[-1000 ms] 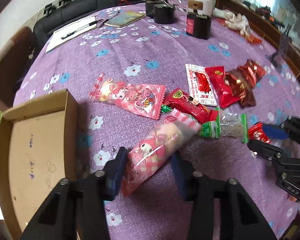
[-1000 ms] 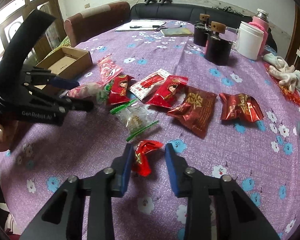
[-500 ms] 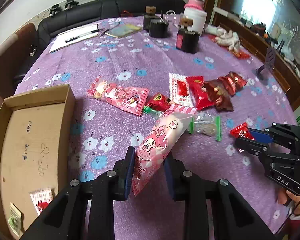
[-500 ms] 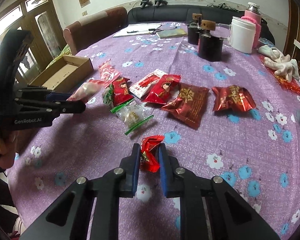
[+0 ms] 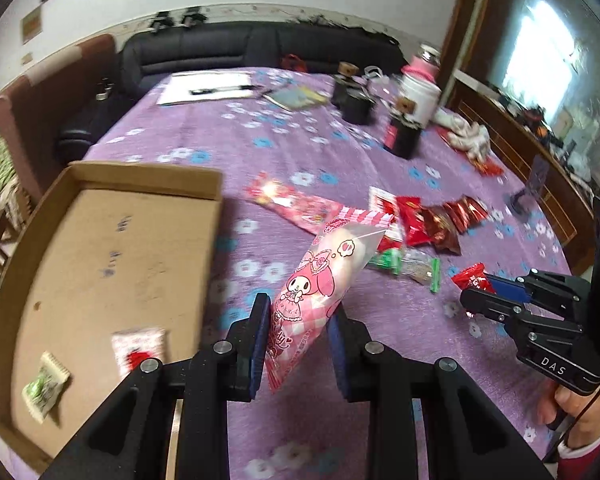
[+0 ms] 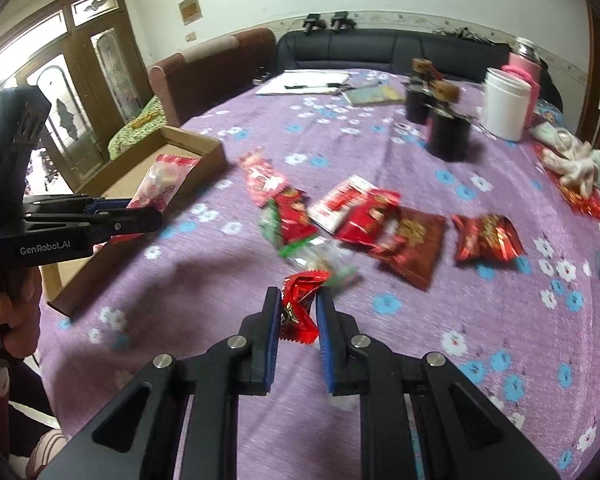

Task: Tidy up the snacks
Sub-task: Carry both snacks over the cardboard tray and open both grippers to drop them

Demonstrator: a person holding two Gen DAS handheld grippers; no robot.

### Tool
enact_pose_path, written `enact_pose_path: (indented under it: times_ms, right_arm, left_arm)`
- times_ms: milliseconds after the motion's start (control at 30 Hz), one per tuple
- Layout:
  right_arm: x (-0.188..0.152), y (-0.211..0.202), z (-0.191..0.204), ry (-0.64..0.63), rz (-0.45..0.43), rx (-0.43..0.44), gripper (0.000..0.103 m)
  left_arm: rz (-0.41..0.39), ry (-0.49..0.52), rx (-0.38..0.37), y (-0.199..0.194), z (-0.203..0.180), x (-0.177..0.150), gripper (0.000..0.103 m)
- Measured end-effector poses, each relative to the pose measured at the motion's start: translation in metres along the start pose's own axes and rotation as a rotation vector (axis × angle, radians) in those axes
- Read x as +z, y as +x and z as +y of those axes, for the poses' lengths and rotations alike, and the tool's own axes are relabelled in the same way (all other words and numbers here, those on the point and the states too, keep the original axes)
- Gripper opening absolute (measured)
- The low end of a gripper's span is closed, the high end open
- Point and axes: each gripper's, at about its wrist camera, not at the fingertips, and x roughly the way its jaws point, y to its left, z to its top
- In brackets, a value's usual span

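while lifted clear of the purple tablecloth (image 5: 340, 152) | left gripper (image 5: 298, 344) clamped on pink snack bag (image 5: 324, 280), long axis tilted up and away to the right, beside cardboard box (image 5: 112, 256) | right gripper (image 6: 298, 334) clenched on small red candy packet (image 6: 298, 308), roughly upright above the cloth
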Motion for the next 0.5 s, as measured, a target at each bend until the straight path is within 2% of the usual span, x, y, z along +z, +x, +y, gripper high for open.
enact_pose_path:
  times_ms: [500]
  right_arm:
    - [0.038,0.021,0.088,-0.113,-0.012,0.142,0.017]
  left_arm:
    - [-0.074,-0.151,0.119,-0.046,0.084,-0.017,0.029]
